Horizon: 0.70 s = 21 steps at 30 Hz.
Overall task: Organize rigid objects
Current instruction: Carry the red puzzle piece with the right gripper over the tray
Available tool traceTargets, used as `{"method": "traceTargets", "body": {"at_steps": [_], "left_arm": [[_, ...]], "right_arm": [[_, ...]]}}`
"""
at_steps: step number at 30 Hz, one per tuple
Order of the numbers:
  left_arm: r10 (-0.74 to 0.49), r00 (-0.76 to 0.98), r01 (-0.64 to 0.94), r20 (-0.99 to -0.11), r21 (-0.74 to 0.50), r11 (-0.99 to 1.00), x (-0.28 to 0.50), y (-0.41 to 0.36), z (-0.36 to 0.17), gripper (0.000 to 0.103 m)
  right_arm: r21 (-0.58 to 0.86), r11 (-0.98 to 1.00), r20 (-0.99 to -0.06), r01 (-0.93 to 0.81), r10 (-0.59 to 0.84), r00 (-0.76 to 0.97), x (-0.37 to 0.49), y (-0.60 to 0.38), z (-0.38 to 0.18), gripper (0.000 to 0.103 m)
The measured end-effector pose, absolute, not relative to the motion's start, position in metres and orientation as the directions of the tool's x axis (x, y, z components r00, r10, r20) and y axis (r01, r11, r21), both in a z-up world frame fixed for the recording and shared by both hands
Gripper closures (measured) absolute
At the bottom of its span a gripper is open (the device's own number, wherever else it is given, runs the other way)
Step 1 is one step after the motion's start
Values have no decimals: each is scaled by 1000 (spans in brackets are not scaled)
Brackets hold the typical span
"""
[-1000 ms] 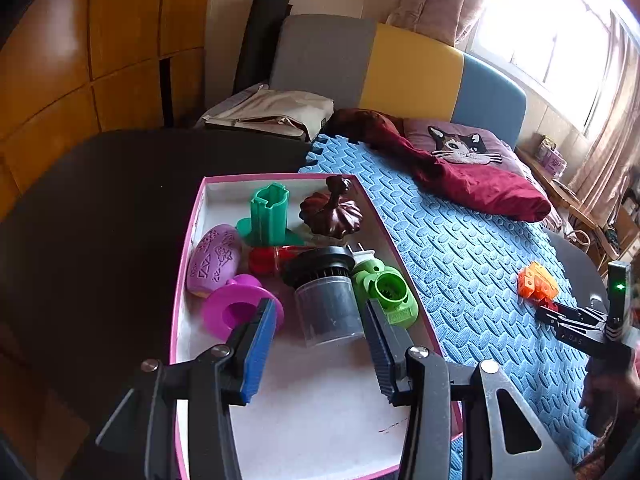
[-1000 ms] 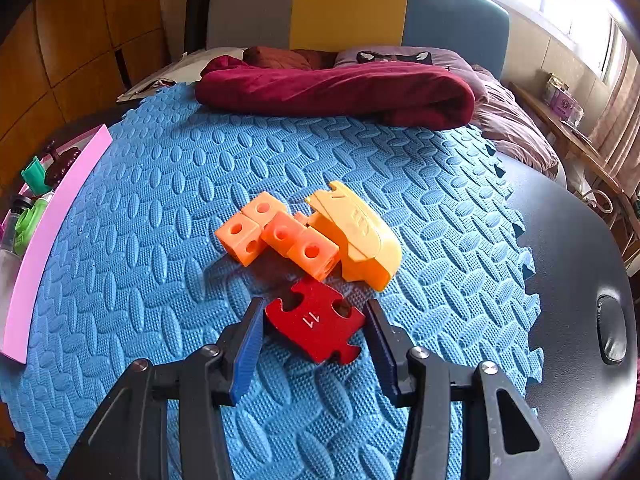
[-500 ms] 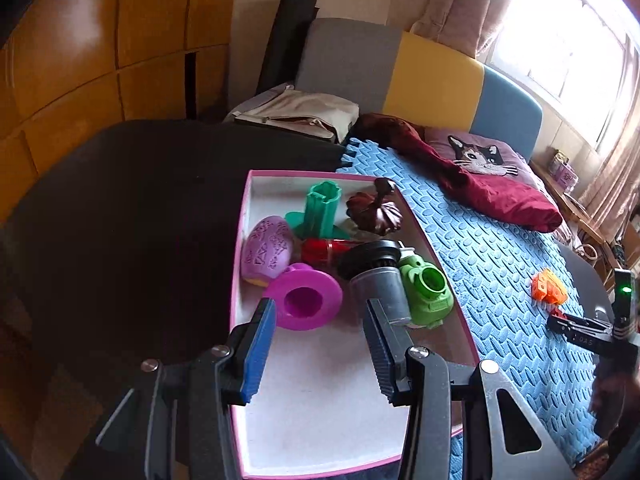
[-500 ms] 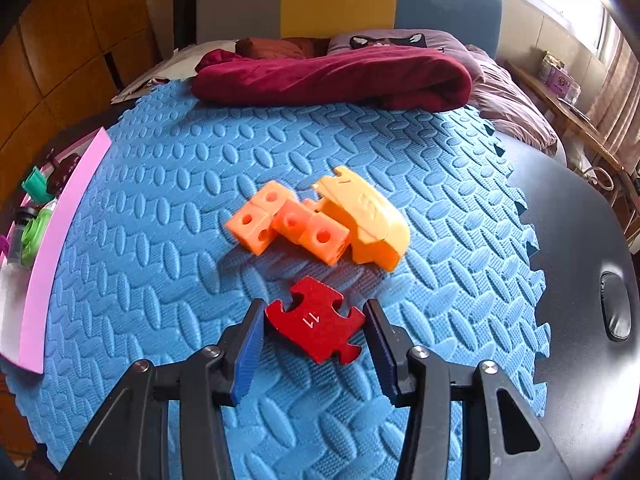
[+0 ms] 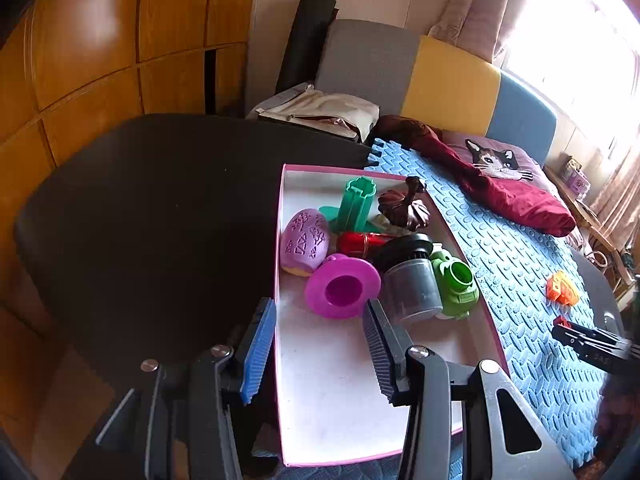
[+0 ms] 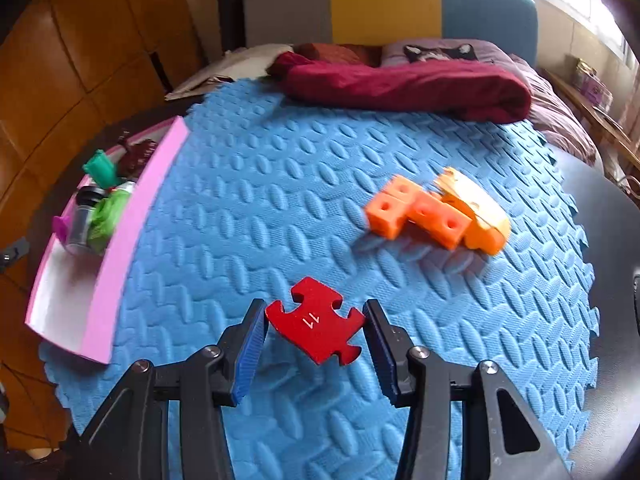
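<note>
We see right tongs (image 6: 314,330) clamped on red puzzle piece (image 6: 316,330), orange blocks (image 6: 416,212) at 1 o'clock. Left tongs (image 5: 320,344) parted, empty, over pink tray (image 5: 336,400).

Tray (image 6: 104,280) left of mat (image 6: 280,168), toys inside; blocks (image 6: 416,212) on mat, right; puzzle piece (image 6: 316,326) nearer, apparently lifted.

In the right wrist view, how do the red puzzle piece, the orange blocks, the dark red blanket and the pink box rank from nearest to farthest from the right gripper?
1. Red puzzle piece, between the right gripper's fingers.
2. Orange blocks, ahead and to the right on the blue mat.
3. Pink box, at the mat's left edge; close to the blocks in rank.
4. Dark red blanket, at the far edge.
</note>
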<state>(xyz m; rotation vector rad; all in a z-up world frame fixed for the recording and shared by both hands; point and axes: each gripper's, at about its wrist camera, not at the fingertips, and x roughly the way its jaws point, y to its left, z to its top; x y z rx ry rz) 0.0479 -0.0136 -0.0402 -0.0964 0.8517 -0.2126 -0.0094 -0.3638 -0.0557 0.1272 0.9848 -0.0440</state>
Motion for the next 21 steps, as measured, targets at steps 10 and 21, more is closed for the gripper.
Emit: {"method": "traceTargets", "body": {"at_steps": [10, 21], "left_arm": [[-221, 638, 136, -737, -174, 975, 47, -8, -41, 57], [-219, 636, 130, -740, -177, 976, 47, -4, -42, 57]], "right_arm": [[111, 986, -758, -127, 167, 631, 3, -274, -20, 54], [100, 957, -762, -272, 250, 597, 8, -218, -25, 54]]}}
